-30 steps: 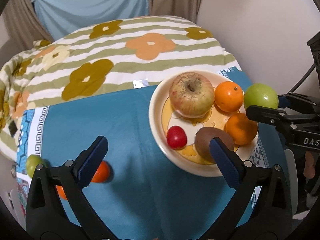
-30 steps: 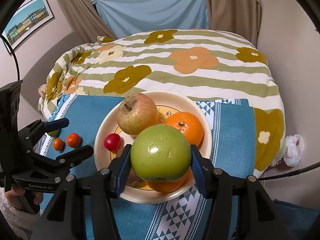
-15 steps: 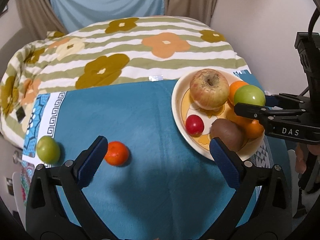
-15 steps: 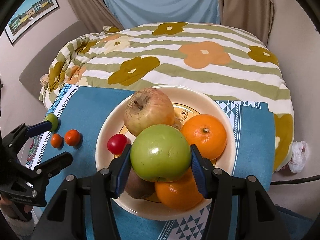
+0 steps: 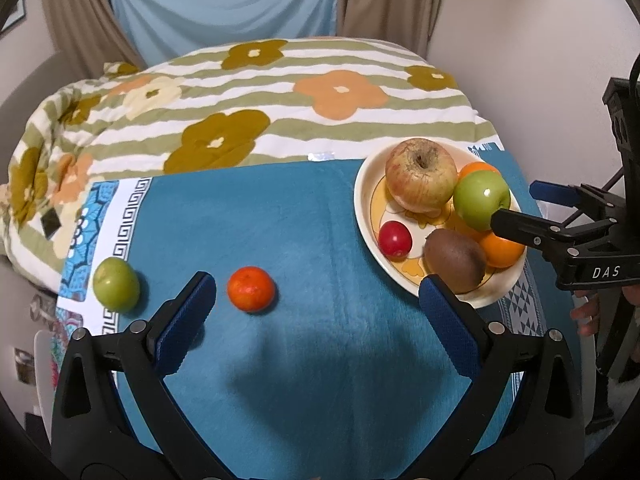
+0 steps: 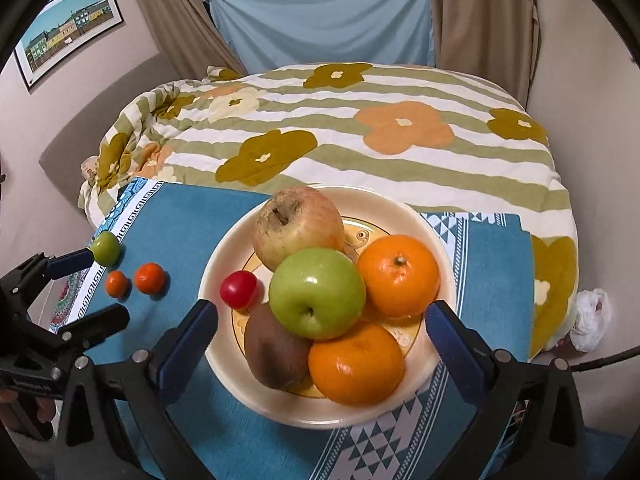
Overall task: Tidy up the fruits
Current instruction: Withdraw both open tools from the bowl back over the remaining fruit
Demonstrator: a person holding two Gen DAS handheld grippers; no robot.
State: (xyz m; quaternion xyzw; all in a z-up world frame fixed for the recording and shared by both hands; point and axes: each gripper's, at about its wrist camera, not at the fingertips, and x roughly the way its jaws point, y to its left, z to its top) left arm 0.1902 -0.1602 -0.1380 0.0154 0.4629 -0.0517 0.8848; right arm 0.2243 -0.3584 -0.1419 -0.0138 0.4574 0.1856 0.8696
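Note:
A cream plate (image 6: 404,210) (image 5: 362,184) on a blue cloth holds a big reddish apple (image 6: 298,226), a green apple (image 6: 318,294) (image 5: 480,198), two oranges (image 6: 398,274), a kiwi (image 6: 276,346) and a small red fruit (image 6: 239,289). My right gripper (image 6: 320,334) is open, its jaws wide on either side of the green apple, which rests on the pile. My left gripper (image 5: 316,306) is open and empty above the cloth. A small orange (image 5: 251,289) and a small green fruit (image 5: 116,285) lie on the cloth to the left.
A second small orange (image 6: 116,282) lies beside the first in the right wrist view. A striped flowered blanket (image 5: 280,100) covers the bed behind the cloth. A wall stands close on the right. A white crumpled bag (image 6: 590,318) lies at the far right.
My right gripper has opened and let go of the green apple, which now rests on the fruit in the plate. My left gripper has moved left, towards the small orange.

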